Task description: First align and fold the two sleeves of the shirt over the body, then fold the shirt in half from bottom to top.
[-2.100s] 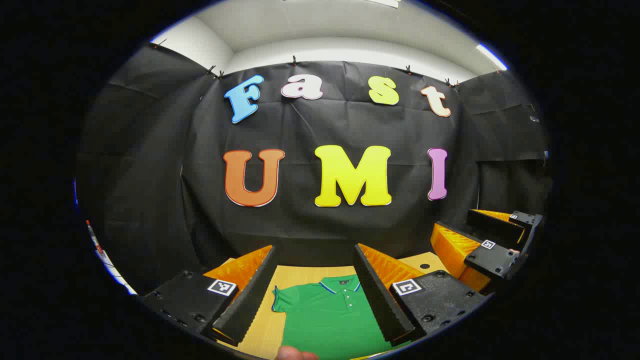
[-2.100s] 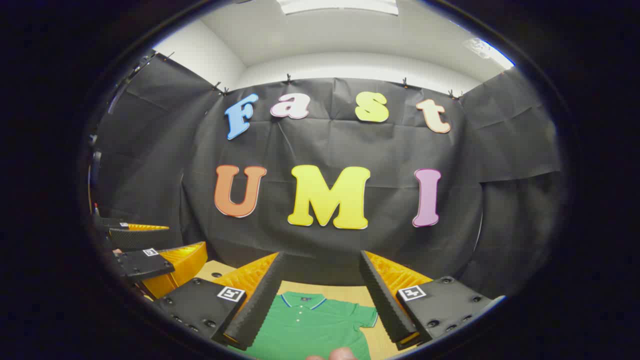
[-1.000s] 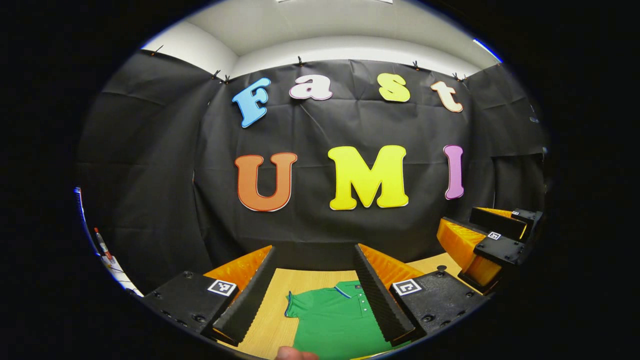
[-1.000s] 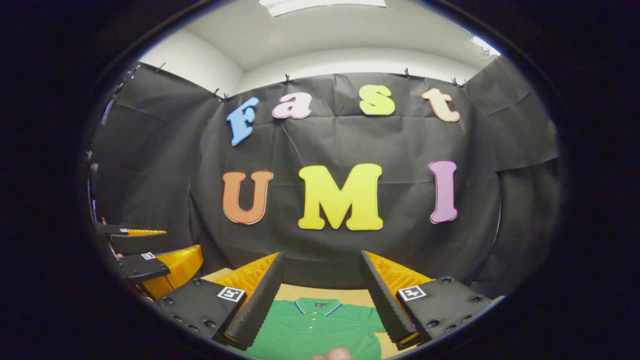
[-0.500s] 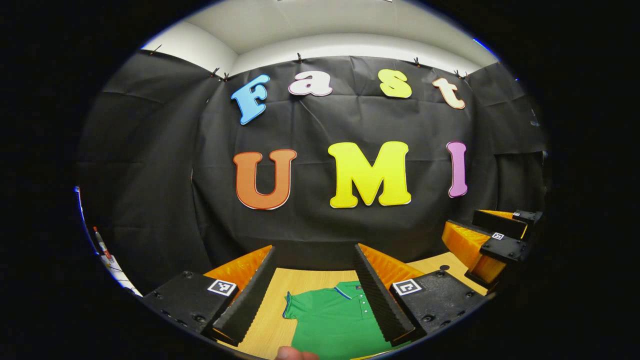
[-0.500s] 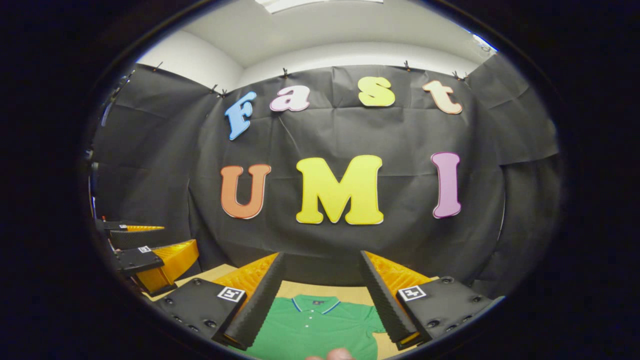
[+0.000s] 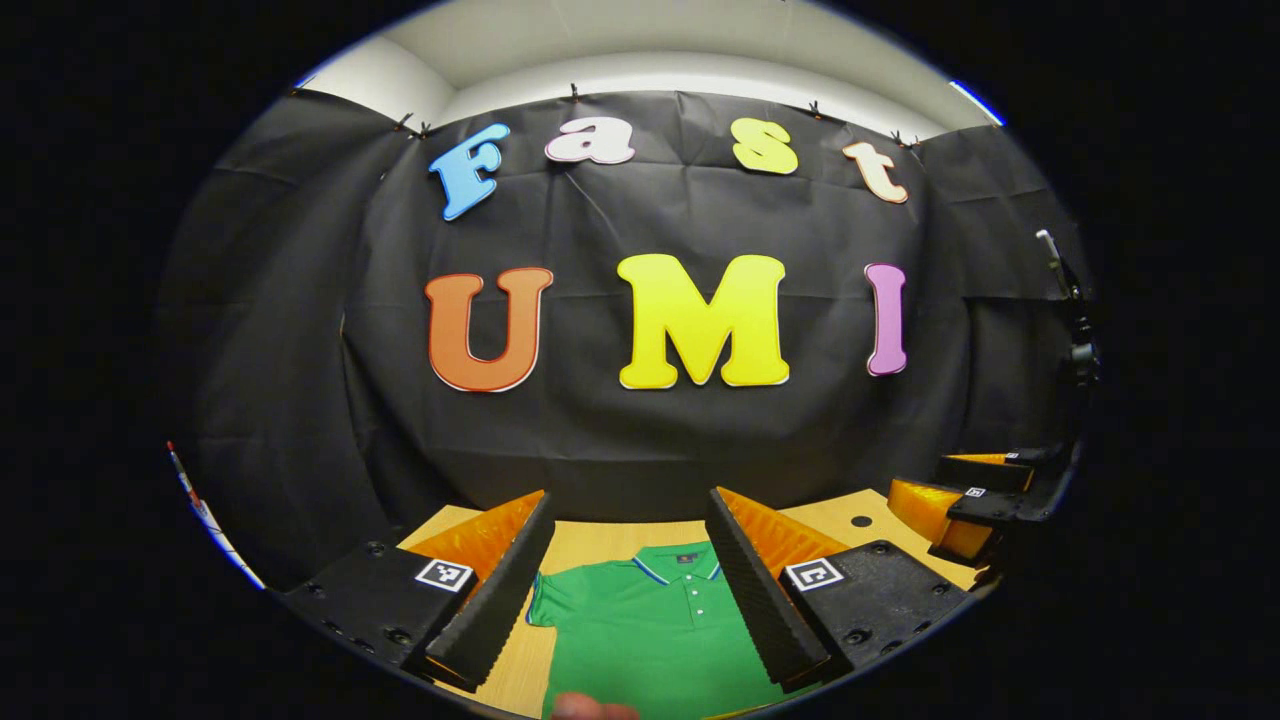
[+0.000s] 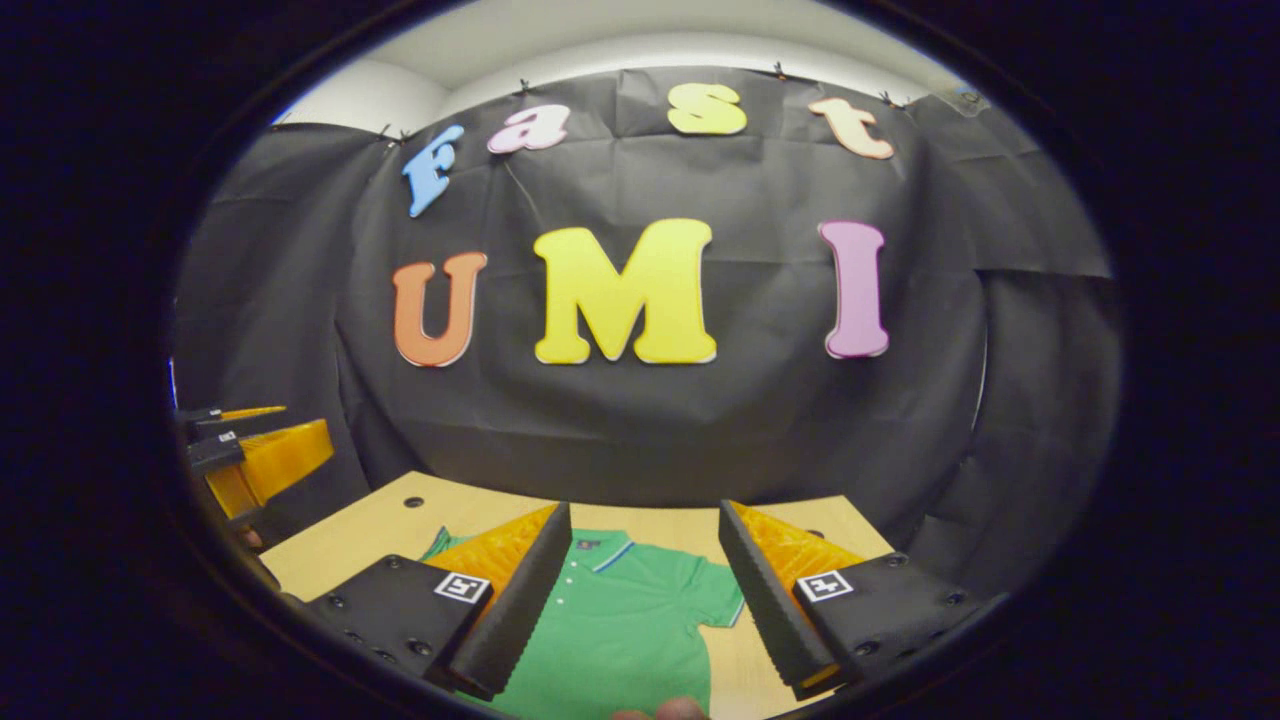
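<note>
1 green shirt, 2 grippers spread

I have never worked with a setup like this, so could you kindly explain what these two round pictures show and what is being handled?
A person holds one pair of hand-held tongs in each hand; no robot arm is involved. Each pair carries a fisheye camera looking forward along its own two fingers. The left gripper view shows the left tongs open, with the other pair off at its right edge. The right gripper view shows the right tongs open too. Below both lies a green polo shirt, spread flat, collar away from the cameras, on a wooden table. Its sleeves are not yet folded. Neither pair holds anything.
</note>
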{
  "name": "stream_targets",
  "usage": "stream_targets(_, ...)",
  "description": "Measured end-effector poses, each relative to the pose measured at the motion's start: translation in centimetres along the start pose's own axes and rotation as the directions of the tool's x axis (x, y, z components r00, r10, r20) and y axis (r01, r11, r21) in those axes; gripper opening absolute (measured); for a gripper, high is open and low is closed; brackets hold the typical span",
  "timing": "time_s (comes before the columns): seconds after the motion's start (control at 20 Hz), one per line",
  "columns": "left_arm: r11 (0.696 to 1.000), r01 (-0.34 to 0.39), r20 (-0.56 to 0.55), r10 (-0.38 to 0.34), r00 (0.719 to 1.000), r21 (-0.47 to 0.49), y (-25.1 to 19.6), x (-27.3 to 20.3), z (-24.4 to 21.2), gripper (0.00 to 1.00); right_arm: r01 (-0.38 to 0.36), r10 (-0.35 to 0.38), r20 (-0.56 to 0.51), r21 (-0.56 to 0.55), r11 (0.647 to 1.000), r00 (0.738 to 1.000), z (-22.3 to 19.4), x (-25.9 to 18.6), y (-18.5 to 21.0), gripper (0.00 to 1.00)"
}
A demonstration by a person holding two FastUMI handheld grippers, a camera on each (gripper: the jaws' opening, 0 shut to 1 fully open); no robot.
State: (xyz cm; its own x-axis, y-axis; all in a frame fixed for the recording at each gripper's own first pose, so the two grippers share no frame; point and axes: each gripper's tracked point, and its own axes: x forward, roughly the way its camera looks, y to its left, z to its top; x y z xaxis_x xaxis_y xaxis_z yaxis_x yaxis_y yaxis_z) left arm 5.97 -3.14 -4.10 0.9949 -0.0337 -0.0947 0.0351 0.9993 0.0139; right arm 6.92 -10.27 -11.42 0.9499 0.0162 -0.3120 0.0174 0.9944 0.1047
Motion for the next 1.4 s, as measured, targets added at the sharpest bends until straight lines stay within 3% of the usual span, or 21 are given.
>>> stream_targets(0.2,0.999,0.038,-0.031,-0.038,0.999,0.004,-1.4,1.0,-0.8,0.98,-0.014,0.022,-0.144,0.059,0.998,0.989,-3.8,2.2,-2.9,0.94)
stream_targets(0.4,1.000,0.029,-0.064,-0.028,0.998,0.013,-1.3,1.5,-1.9,0.98,0.012,0.020,-0.258,0.120,0.993,0.966,-7.2,5.3,-5.9,0.95)
stream_targets(0.7,1.000,-0.005,-0.120,0.008,0.993,0.022,-0.8,1.8,-3.7,0.98,0.031,0.067,-0.461,0.202,0.979,0.885,-13.2,10.4,-8.9,0.95)
stream_targets(0.85,1.000,-0.007,-0.147,0.010,0.989,0.024,-1.4,1.6,-4.7,0.98,0.044,0.090,-0.515,0.241,0.969,0.852,-15.3,13.7,-10.7,0.95)
stream_targets(1.1,0.998,-0.008,-0.195,0.020,0.981,0.063,-2.2,1.9,-6.0,0.98,0.071,0.112,-0.557,0.296,0.953,0.823,-18.8,19.0,-12.6,0.95)
stream_targets(1.2,0.997,-0.005,-0.200,0.020,0.980,0.076,-2.4,2.1,-6.0,0.98,0.079,0.127,-0.590,0.310,0.947,0.798,-20.9,20.4,-12.8,0.91)
stream_targets(1.25,0.997,-0.005,-0.207,0.021,0.978,0.077,-2.6,2.3,-6.3,0.98,0.078,0.134,-0.593,0.319,0.945,0.794,-21.7,21.2,-13.0,0.96)
stream_targets(1.4,0.997,-0.011,-0.237,0.029,0.971,0.077,-3.0,2.5,-6.9,0.98,0.100,0.163,-0.584,0.391,0.915,0.796,-22.4,22.9,-12.8,0.95)
